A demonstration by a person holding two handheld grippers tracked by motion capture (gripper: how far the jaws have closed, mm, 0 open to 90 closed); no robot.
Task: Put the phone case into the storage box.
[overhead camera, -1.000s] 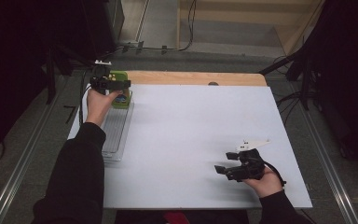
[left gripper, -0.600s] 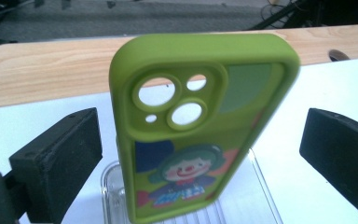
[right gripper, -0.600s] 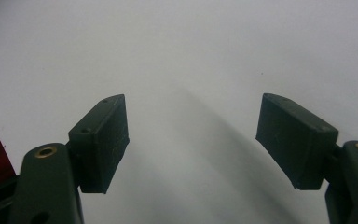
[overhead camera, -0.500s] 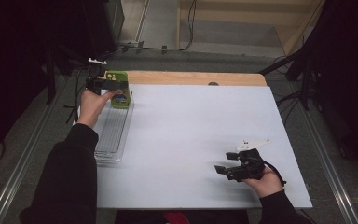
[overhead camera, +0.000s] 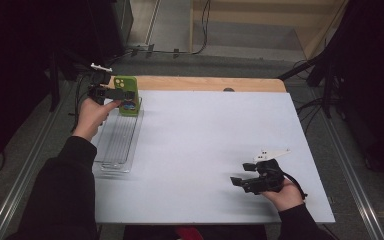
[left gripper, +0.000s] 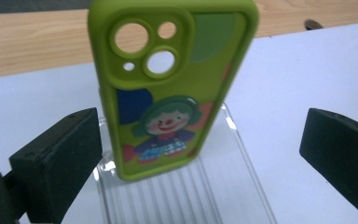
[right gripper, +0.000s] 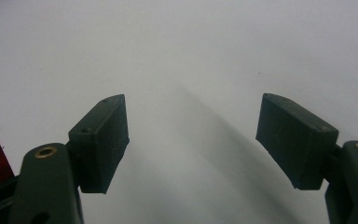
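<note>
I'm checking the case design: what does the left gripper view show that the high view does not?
Left gripper view: the clown picture and camera cutouts on the green phone case, and both black jaws standing well clear of it. High view: the right tool open over the white table, far from the left tool. Both: the case upright in the clear ribbed tray.

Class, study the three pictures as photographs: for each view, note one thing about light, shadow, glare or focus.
High view: the white table top is brightly lit while the surroundings fall nearly black. Left gripper view: the green phone case is fairly sharp, the near jaws softer, and glare streaks the clear ribbed tray. Right gripper view: a soft diagonal shadow crosses the white surface between the open jaws.
</note>
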